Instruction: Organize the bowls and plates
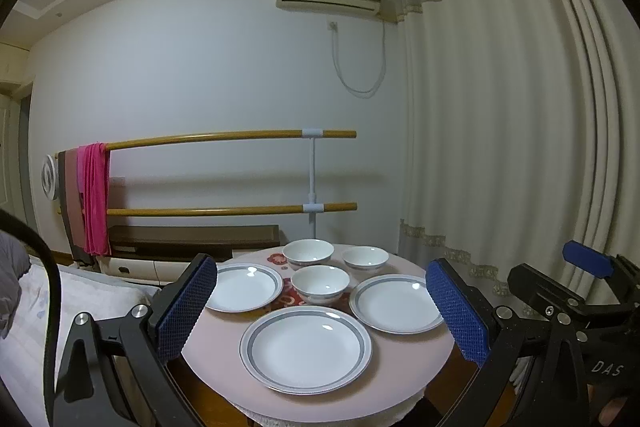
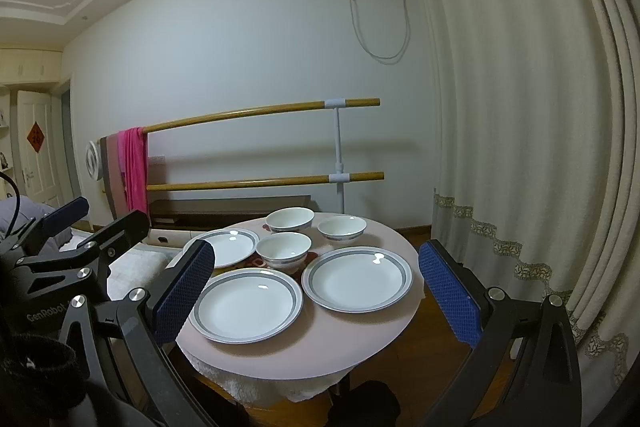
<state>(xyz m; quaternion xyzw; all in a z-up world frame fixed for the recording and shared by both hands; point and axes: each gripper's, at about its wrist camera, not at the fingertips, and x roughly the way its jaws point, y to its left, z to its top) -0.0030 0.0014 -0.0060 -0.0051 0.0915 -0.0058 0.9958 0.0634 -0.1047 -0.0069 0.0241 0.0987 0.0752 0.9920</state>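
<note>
From the left wrist view, the left tongs [image 1: 320,315] are spread wide with nothing between the blue pads — they hang short of the round pink desk [image 1: 404,379]. On the desk lie three white plates with grey-banded rims: the near plate [image 1: 306,349] at the front, the left plate [image 1: 242,287] partly behind the left pad, and the right plate [image 1: 396,303] just by the right pad. Behind them stand three white bowls, all upright: the centre bowl [image 1: 320,283] between the two side plates, the back-left bowl [image 1: 308,253] and the back-right bowl [image 1: 365,258] near the far edge. None are stacked. The right tongs [image 1: 588,279] show at the right edge, also spread.

From the right wrist view, the right tongs [image 2: 316,303] gape open and empty over the desk's [image 2: 332,347] near side. The same near plate [image 2: 246,305], right plate [image 2: 357,279] and left plate [image 2: 224,247] lie apart from one another, with the centre bowl [image 2: 283,251], back-left bowl [image 2: 290,219] and back-right bowl [image 2: 342,228] behind. The left tongs [image 2: 80,223] sit at the left edge. A pink towel [image 2: 136,167] hangs on a wooden rail — a cream curtain [image 2: 520,147] covers the right.
</note>
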